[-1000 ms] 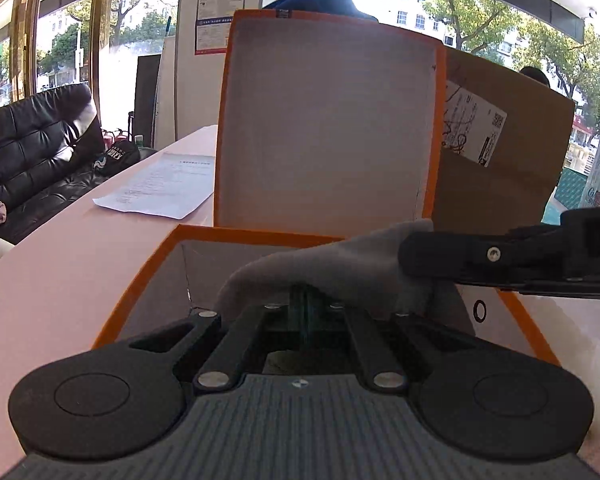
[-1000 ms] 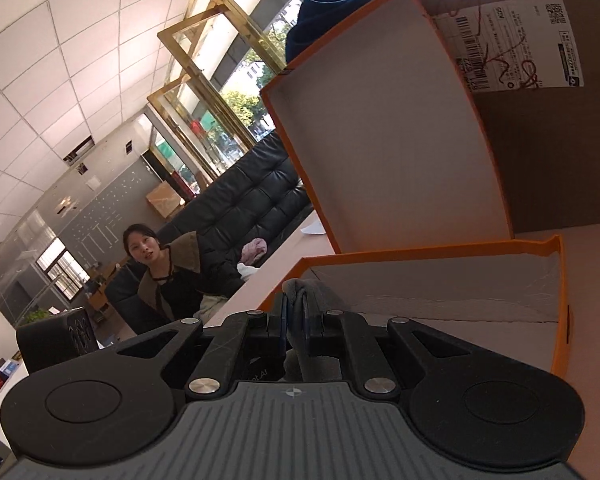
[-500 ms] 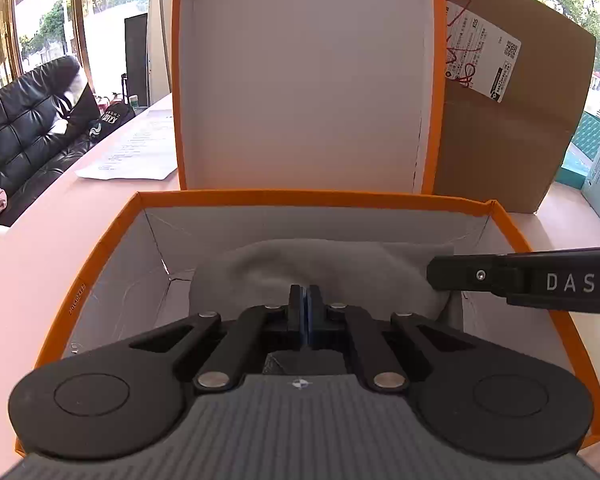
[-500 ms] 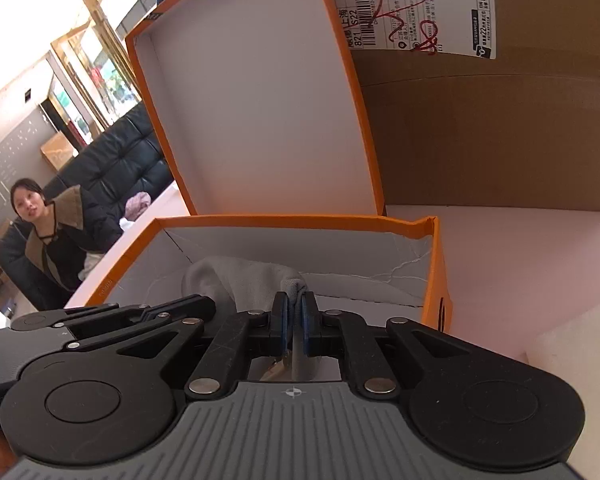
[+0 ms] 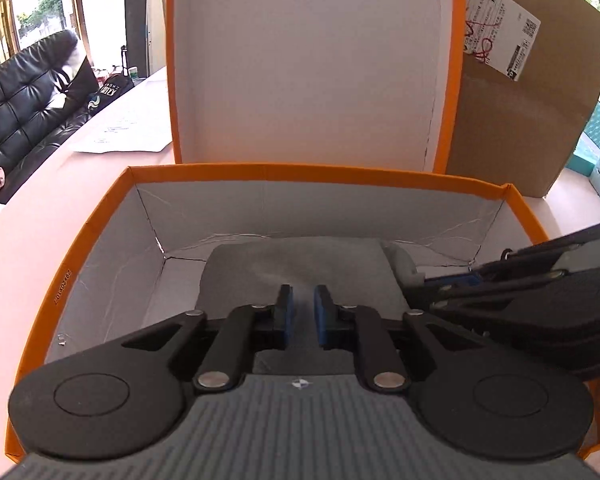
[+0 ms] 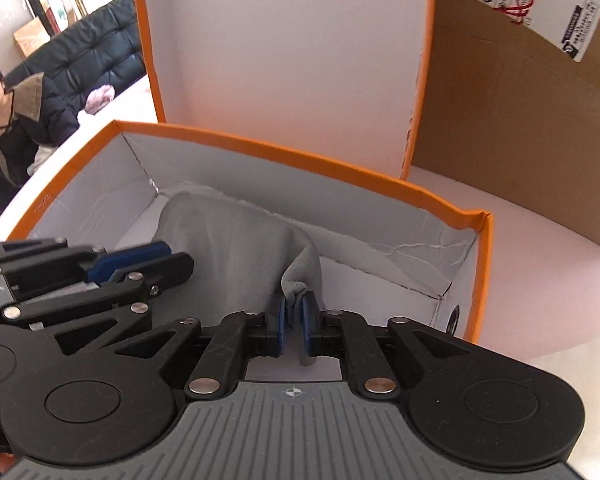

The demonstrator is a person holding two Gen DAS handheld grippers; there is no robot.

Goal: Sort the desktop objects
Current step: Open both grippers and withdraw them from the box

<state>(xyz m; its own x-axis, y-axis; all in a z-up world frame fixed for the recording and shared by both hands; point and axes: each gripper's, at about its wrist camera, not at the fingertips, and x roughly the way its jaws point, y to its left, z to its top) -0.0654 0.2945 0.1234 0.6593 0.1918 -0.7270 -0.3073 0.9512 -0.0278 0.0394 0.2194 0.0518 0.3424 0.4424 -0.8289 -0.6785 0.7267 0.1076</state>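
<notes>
Soft, light grey cloth (image 6: pixel 236 252), limp and easily bunched; best pinched at an edge fold. Lies inside the orange box (image 6: pixel 380 184). Right gripper (image 6: pixel 293 320) low in the box, pinched on a cloth fold. Left gripper (image 5: pixel 301 312) level above it, narrowly parted, holding nothing.

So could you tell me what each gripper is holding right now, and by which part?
The right gripper pinches a bunched edge of the grey cloth in the orange box. The left gripper is open, holding nothing.
</notes>
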